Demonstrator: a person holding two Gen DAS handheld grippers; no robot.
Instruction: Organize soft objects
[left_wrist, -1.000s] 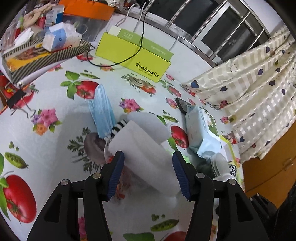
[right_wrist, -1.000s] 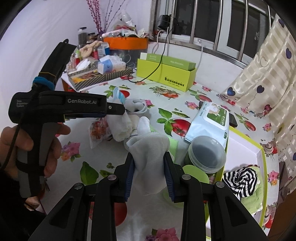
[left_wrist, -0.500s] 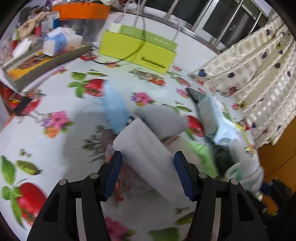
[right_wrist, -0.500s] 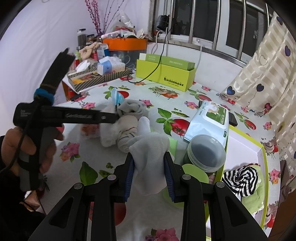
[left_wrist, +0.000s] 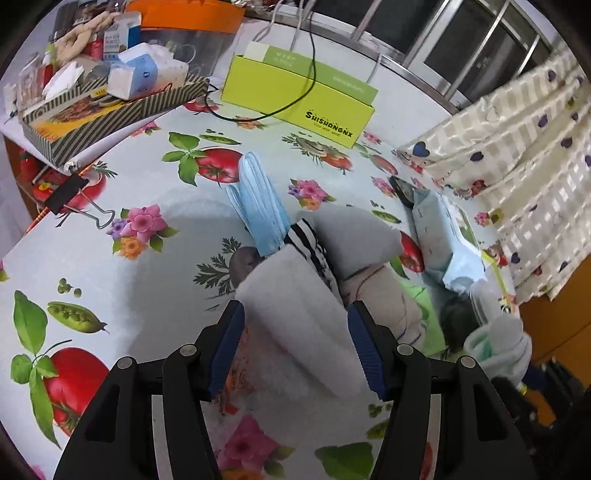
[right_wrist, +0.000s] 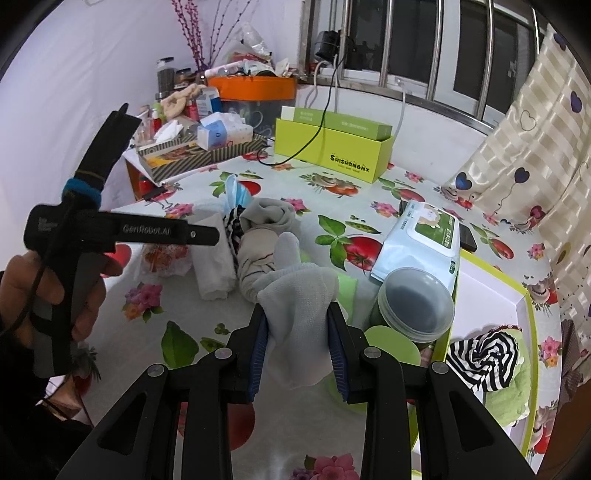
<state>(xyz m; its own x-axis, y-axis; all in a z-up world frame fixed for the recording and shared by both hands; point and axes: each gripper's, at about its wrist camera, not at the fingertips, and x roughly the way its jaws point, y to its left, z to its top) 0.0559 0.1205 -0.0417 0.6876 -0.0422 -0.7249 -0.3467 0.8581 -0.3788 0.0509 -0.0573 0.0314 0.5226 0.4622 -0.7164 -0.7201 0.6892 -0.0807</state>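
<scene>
My left gripper is open around a folded white cloth lying on the floral tablecloth; its pads stand at the cloth's sides without clearly pressing it. Beyond it lie a blue face mask, a striped sock and grey rolled socks. My right gripper is shut on a pale grey sock and holds it above the table. The left gripper shows at the left of the right wrist view, over the white cloth. A white tray with a green rim holds a striped cloth.
A wet-wipes pack, a clear-lidded round tub and a green lid sit by the tray. A lime box, a striped box of clutter and an orange bin line the back. A curtain hangs at the right.
My left gripper swung right and came back left, staying around the white cloth. My right gripper kept hold of the grey sock, nearly still.
</scene>
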